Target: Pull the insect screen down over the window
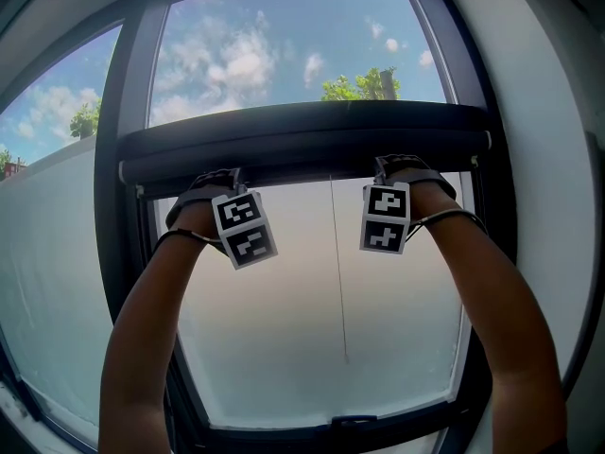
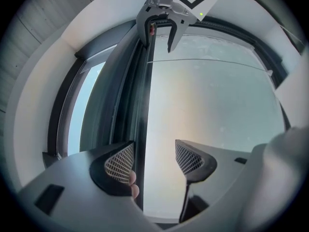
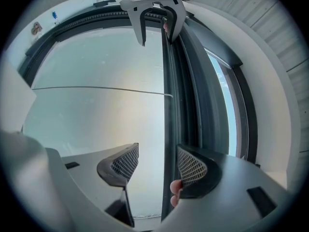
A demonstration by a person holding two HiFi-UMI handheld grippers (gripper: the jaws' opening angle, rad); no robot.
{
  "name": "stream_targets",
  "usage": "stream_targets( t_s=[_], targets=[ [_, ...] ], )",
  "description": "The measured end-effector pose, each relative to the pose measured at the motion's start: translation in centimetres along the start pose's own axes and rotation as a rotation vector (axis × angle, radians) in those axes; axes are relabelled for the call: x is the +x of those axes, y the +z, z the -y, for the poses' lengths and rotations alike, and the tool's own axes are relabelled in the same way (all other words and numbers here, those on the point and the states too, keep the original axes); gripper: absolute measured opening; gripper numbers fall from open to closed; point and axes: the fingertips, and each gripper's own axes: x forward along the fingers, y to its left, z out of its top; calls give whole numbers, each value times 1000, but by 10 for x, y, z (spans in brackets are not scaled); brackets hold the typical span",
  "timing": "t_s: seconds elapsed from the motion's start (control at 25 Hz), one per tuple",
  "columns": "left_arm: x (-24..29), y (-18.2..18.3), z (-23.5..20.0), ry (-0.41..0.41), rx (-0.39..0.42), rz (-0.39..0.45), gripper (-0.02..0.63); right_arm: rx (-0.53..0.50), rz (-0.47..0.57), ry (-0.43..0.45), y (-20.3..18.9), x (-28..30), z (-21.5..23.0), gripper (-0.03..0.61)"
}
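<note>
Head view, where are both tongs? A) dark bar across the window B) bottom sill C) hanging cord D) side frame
A: the left tongs and right tongs both sit at the dark bar, which runs between each pair of open jaws; the cord hangs untouched.

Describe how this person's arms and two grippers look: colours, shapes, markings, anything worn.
The left gripper and right gripper have grey bodies, tongs with black mesh-patterned pads, and a white cube bearing black square markers. No sleeves; dark hand straps and thin dark wristbands are worn.
</note>
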Motion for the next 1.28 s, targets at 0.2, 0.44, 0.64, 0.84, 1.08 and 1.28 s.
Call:
stream_targets(
  t_s=[0.2, 0.44, 0.64, 0.84, 1.08, 1.28],
  targets=[
    [-4, 0, 11, -46, -12, -12, 264, 1, 2, 42, 1, -4, -11, 230],
    [-6, 0, 24, -67, -9, -10, 264, 6, 14, 56, 1, -8, -23, 230],
    [-11, -3, 36, -124, 0, -20, 262, -5, 9, 81, 3, -11, -32, 230],
    [-18, -6, 61, -215, 12, -26, 261, -16, 3, 137, 4, -18, -53, 230],
    [-26, -7, 86, -255, 8, -35, 216, 0, -6, 210, 6, -29, -84, 230],
    [-32, -8, 104, -278, 8, -39, 217, -6, -3, 254, 7, -35, -101, 230]
  ],
)
